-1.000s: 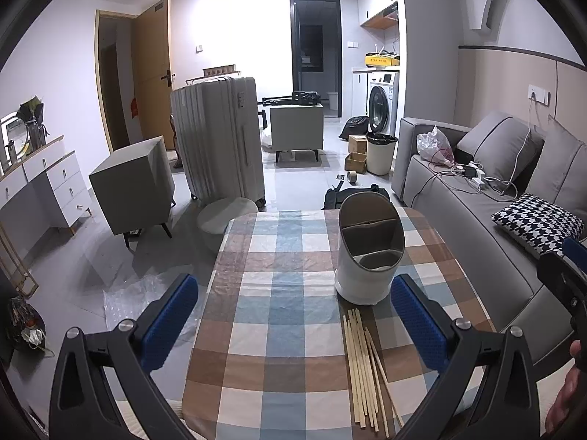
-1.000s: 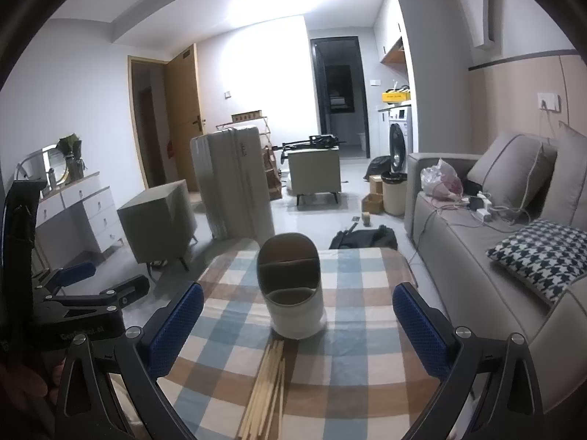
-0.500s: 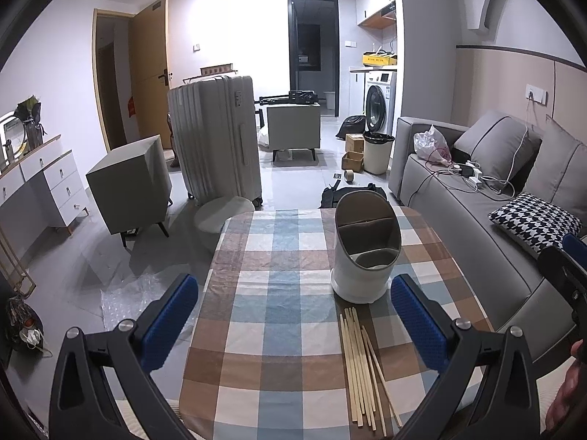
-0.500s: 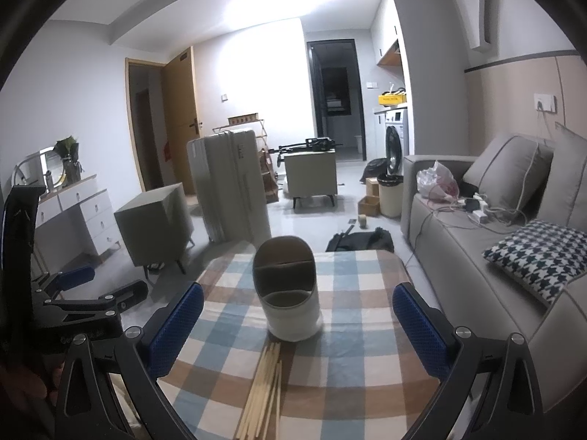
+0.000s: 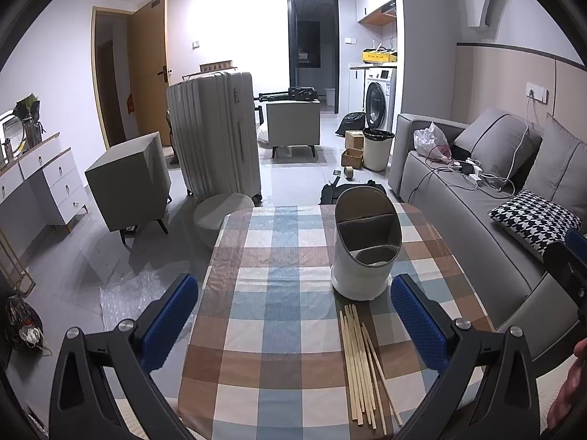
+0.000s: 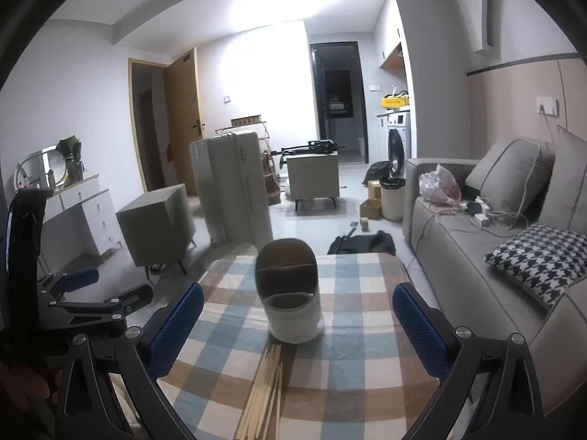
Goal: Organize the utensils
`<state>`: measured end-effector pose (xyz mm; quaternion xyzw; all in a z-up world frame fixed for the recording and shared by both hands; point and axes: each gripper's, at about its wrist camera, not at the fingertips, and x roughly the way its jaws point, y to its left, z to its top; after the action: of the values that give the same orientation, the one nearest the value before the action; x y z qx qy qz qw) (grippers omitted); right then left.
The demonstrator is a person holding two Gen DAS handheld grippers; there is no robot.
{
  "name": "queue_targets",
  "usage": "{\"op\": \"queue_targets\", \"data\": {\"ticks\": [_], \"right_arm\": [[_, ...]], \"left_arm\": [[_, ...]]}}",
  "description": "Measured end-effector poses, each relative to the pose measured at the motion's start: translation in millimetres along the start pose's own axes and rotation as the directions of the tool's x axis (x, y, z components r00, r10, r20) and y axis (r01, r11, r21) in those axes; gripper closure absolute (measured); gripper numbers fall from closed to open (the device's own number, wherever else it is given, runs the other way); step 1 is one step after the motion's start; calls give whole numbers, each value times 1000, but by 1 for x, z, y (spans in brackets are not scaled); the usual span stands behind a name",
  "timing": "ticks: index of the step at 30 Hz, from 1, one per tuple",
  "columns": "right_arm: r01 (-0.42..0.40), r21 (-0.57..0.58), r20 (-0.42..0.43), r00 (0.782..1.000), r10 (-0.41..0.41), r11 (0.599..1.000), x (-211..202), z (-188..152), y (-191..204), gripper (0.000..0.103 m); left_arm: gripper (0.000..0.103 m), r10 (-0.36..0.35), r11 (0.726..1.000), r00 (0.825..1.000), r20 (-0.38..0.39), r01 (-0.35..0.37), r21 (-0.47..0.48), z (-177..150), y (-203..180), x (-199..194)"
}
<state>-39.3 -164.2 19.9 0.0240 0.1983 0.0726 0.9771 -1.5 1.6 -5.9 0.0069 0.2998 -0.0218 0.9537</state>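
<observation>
A low tabletop point(image 5: 286, 256) covered in a blue, brown and white checked cloth stood in the middle of the room. On it sat a white utensil holder point(image 5: 365, 253) with a grey slanted rim and divided compartments, all of them empty as far as I could see. Just in front of the holder, nearer the person, a bundle of wooden chopsticks point(image 5: 361, 363) lay flat on the cloth, roughly parallel, their far ends close to the holder's base but not touching it.

The left gripper point(image 5: 293, 319) hovered above the near part of the tabletop with its blue-padded fingers point(image 5: 168, 319) spread wide and nothing between them. The right gripper point(image 6: 297, 326) hung likewise over the near edge, jaws wide apart and empty, the holder and chopsticks lying between its fingers in its own view.

A grey sofa point(image 5: 473, 227) with a houndstooth cushion point(image 5: 532, 220) ran along the right side of the tabletop. Beyond the table a pale ribbed suitcase point(image 5: 216, 135) stood upright on the floor, and a washing machine point(image 5: 379, 99) sat further back.
</observation>
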Motion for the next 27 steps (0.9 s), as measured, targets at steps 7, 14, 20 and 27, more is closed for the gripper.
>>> {"op": "queue_targets", "data": {"ticks": [7, 14, 20, 27], "right_arm": [[-2, 0, 2, 1000, 2, 1000, 1, 0, -2, 0], [2, 5, 0, 1000, -2, 1000, 1, 1, -3, 0], [5, -2, 2, 1000, -5, 1000, 2, 1, -4, 0], [-3, 10, -5, 1000, 3, 1000, 7, -1, -6, 0]], "left_arm": [[1, -3, 1000, 1000, -4, 3, 1, -2, 1, 0], [1, -4, 1000, 1000, -5, 4, 0, -1, 1, 1], [1, -10, 1000, 1000, -16, 10, -6, 0, 0, 2], [1, -15, 1000, 1000, -27, 15, -7, 1, -2, 5]]}}
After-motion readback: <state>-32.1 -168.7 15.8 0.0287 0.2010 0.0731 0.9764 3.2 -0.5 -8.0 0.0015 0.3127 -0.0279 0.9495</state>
